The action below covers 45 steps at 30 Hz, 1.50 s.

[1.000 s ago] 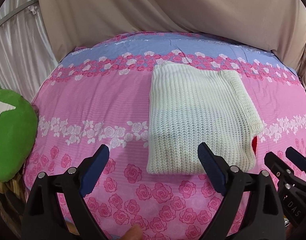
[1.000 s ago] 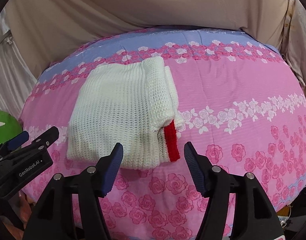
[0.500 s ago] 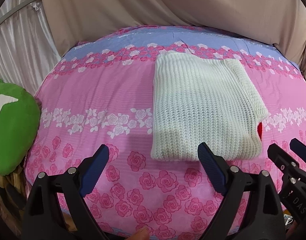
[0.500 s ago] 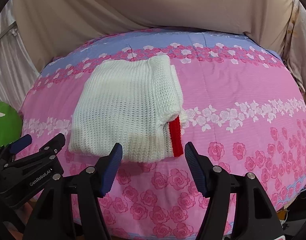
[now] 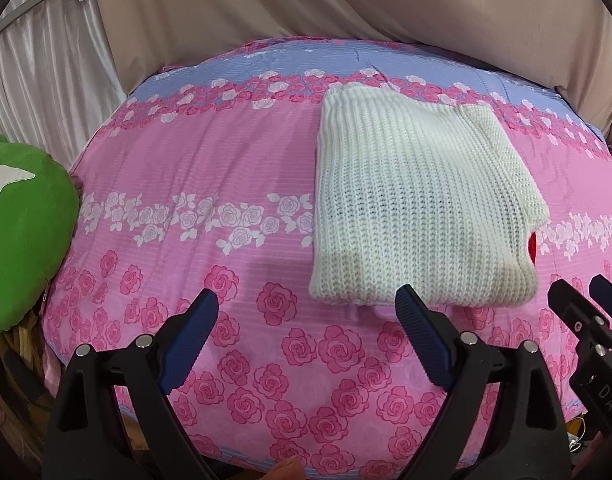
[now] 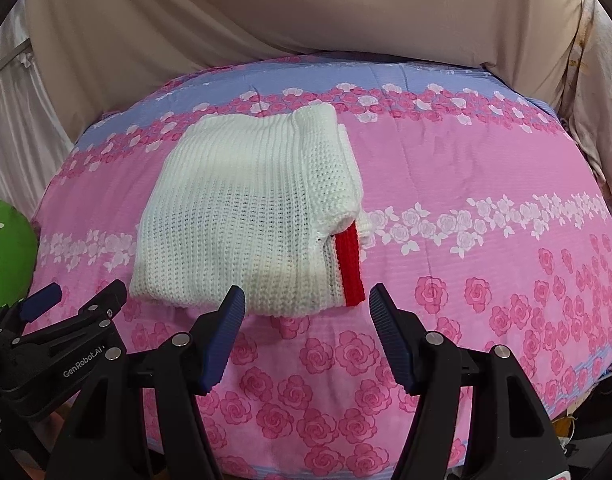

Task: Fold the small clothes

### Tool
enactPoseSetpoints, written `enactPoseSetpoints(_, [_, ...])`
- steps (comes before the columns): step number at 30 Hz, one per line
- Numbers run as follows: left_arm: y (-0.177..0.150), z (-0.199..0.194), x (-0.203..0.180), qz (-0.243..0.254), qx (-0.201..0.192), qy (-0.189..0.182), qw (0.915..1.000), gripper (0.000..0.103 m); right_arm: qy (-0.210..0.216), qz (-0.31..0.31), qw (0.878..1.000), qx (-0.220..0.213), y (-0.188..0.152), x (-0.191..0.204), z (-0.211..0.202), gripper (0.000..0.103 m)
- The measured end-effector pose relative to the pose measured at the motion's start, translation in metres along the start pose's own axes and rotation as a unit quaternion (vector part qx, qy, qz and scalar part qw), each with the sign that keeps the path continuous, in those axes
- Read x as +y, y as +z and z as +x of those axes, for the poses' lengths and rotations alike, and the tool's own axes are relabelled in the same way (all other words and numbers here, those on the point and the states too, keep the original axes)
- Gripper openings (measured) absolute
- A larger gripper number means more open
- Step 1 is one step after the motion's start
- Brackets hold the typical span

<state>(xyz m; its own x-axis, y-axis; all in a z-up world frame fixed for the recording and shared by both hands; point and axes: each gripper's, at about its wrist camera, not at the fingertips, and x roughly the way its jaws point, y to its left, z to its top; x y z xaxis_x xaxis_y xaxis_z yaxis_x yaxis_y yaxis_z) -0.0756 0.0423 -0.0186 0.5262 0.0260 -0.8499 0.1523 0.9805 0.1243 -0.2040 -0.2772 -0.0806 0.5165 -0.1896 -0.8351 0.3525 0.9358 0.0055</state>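
A white knit sweater (image 5: 418, 200) lies folded into a neat rectangle on the pink rose-print bedspread (image 5: 209, 184); it also shows in the right wrist view (image 6: 249, 216), with a red stripe (image 6: 349, 268) at its near right corner. My left gripper (image 5: 306, 328) is open and empty, hovering near the sweater's near edge, to its left. My right gripper (image 6: 306, 320) is open and empty, just short of the sweater's near right corner. Each gripper shows at the edge of the other's view.
A green plush cushion (image 5: 21, 232) sits at the bed's left edge. Beige drapes (image 5: 346, 4) hang behind the bed and a pale curtain (image 5: 45, 80) hangs at the left. The bedspread (image 6: 486, 208) stretches to the right of the sweater.
Both grippers have pulled back toward the near edge of the bed, so the sweater looks farther away. The sweater has not moved. Both grippers stay open.
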Motion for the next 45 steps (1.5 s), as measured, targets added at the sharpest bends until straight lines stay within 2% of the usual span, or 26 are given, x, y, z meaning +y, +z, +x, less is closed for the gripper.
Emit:
enactPoseSetpoints(14, [0.0,0.004,-0.002,0.001,-0.004,0.004,1.0,0.088,-0.004,-0.012,1.0,-0.002,-0.003,0.011,0.004,0.064])
enactPoseSetpoints(23, [0.004,-0.002,-0.011,0.011,-0.018,0.01,0.9997,0.096,-0.011,-0.015,1.0,-0.015,-0.002,0.014,-0.001,0.067])
enactPoseSetpoints(41, [0.006,0.009,-0.014,0.007,0.0,-0.004,1.0,0.098,-0.021,-0.009,1.0,-0.012,0.001,0.011,0.002,0.067])
enactPoseSetpoints(45, [0.006,0.011,-0.015,0.009,0.003,0.003,1.0,0.098,-0.023,-0.007,1.0,-0.01,0.0,0.012,0.004,0.067])
